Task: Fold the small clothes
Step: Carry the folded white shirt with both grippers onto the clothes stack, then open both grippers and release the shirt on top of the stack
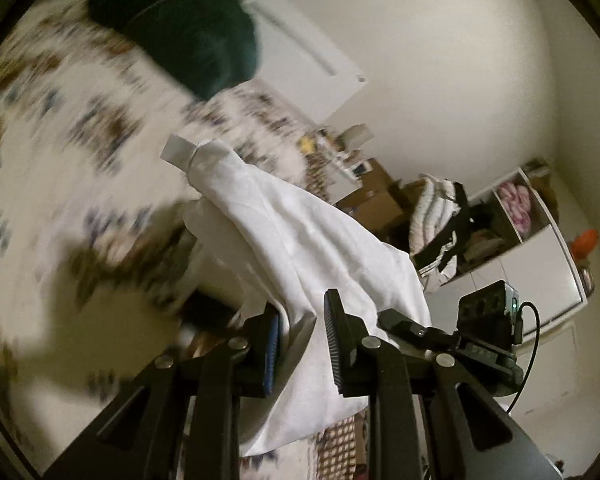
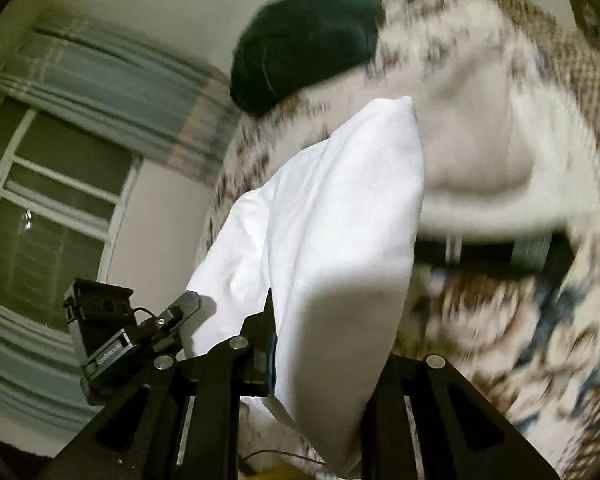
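White garment [image 1: 300, 240] lifted clear of the patterned bedspread [image 1: 60, 160], strung between both grippers

Left gripper [image 1: 302, 344]: jaws nearly closed, a bunched edge of the white cloth pinched between the blue-faced pad and the ribbed black pad; rest of the cloth running up and away from the fingers toward a white tag [image 1: 178, 151] at its far end, a lower flap hanging down past the fingers

Right gripper [image 2: 320, 352]: jaws narrow, clamped on a thick fold of the same white garment [image 2: 332, 220]; cloth draped over and hiding the right-hand finger, only the left-hand finger [image 2: 266, 344] showing; cloth rising to a rounded corner near the middle of the right wrist view

Dark green garment [image 1: 180, 24] lying in a heap on the bedspread, well apart from the white one, seen also from the right wrist [image 2: 304, 44]

Black band with pale stripes [image 2: 488, 252] across the bedspread behind the white cloth, too blurred to identify

Beyond the bed in the left wrist view: plain wall [image 1: 440, 60], cardboard boxes [image 1: 376, 196], a white shelf unit [image 1: 540, 232] with a pink-and-white item inside

Right wrist view: window [image 2: 48, 216] with striped curtain [image 2: 112, 92] above

Bedspread heavily smeared by motion blur in both views
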Action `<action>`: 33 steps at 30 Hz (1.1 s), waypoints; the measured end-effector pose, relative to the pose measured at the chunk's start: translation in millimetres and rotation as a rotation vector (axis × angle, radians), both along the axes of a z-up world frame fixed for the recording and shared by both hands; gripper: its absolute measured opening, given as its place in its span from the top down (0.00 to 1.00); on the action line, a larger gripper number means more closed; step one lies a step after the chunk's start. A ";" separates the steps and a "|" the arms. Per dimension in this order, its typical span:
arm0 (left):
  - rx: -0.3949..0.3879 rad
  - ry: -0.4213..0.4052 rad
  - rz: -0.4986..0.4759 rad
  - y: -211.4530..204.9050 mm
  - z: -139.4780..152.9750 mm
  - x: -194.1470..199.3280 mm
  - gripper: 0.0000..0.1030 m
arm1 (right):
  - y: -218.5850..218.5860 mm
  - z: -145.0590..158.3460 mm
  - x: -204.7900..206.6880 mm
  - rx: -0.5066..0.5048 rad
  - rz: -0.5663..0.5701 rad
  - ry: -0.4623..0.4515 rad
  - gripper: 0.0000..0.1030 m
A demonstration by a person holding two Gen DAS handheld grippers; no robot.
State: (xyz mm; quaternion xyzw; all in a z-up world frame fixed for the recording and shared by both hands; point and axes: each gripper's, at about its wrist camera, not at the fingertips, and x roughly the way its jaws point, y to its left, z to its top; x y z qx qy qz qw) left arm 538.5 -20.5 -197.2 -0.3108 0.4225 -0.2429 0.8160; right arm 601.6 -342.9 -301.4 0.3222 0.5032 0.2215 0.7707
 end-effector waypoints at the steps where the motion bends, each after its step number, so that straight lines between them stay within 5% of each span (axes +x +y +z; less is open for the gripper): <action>1: 0.007 -0.015 -0.017 -9.8 6.9 24.3 0.83 | -5.6 8.2 10.4 -0.008 -0.013 -0.015 0.82; 7: 0.102 0.004 -0.093 -61.4 -31.8 135.2 0.83 | -52.7 20.4 99.6 -0.058 -0.128 -0.062 0.82; 15: 0.313 0.170 -0.161 -107.7 -144.1 189.1 0.80 | -89.7 -94.0 155.5 -0.198 -0.220 0.118 0.80; 17: 0.315 0.172 -0.148 -103.6 -148.3 191.1 0.78 | -97.2 -102.2 158.1 -0.215 -0.247 0.123 0.73; 20: 0.344 0.159 -0.145 -107.2 -145.2 191.0 0.78 | -100.8 -100.5 161.8 -0.274 -0.267 0.112 0.50; 21: 0.361 0.148 -0.142 -109.3 -142.4 188.2 0.78 | -98.0 -99.4 162.7 -0.329 -0.264 0.104 0.38; 25: 0.434 0.113 -0.124 -116.5 -132.3 180.5 0.78 | -83.3 -97.2 164.3 -0.522 -0.253 0.084 0.22; 27: 0.501 0.093 -0.092 -120.1 -123.6 174.1 0.66 | -74.8 -86.7 161.9 -0.593 -0.250 0.072 0.21; 28: 0.539 0.077 -0.079 -122.9 -118.0 170.3 0.59 | -72.7 -81.8 159.9 -0.617 -0.252 0.065 0.12; 30: 0.607 0.047 -0.051 -127.4 -104.8 161.7 0.08 | -66.4 -65.2 151.7 -0.696 -0.267 0.032 0.00; 33: 0.687 0.012 -0.029 -132.4 -87.6 144.9 0.05 | -60.7 -42.0 128.6 -0.790 -0.302 -0.011 0.00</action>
